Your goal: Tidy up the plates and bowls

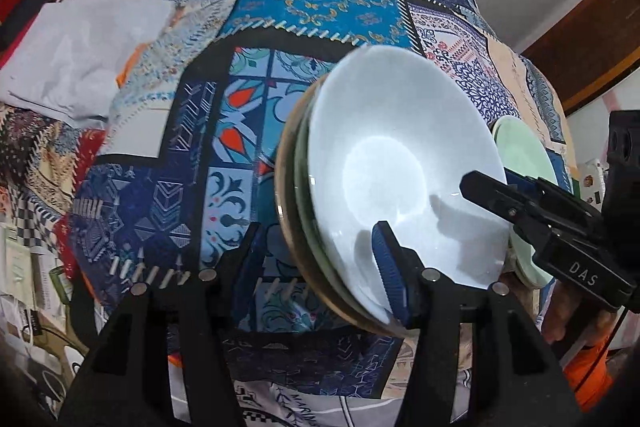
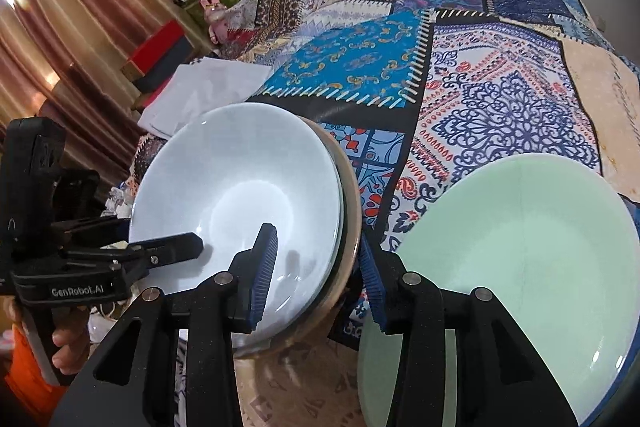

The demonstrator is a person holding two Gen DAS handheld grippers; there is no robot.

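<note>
Black gripper fingers with ridged blue pads fill the bottom of both views. On the left gripper (image 1: 318, 277), one blue pad (image 1: 390, 271) sits inside the pale blue round bowl (image 1: 404, 167), near its low rim. The other left finger is on the far side of the stack, down by the cloth, and its pad is mostly hidden. So the left fingers stand wide apart with the stack's edge between them. I cannot tell if the outer finger touches.

The pale blue bowl is the top of a stack of round dishes (image 1: 294, 195). Under it are a greenish dish and a brown-rimmed one. Only their edges show. The stack rests on the bright patchwork tablecloth (image 1: 168, 187).

On the right gripper (image 2: 318, 277), one blue pad (image 2: 266, 273) is inside the pale blue bowl (image 2: 240, 195). The other pad (image 2: 370, 287) is outside the stack's brown rim. The rim sits between them. The gap looks wider than the rim, so it looks open around it.

A mint green round bowl (image 2: 532, 267) lies just to the right of the stack, on the cloth. Its near edge is cut off by the right gripper's arm.

White crumpled paper (image 2: 200, 99) lies behind the stack, well apart from it.
</note>
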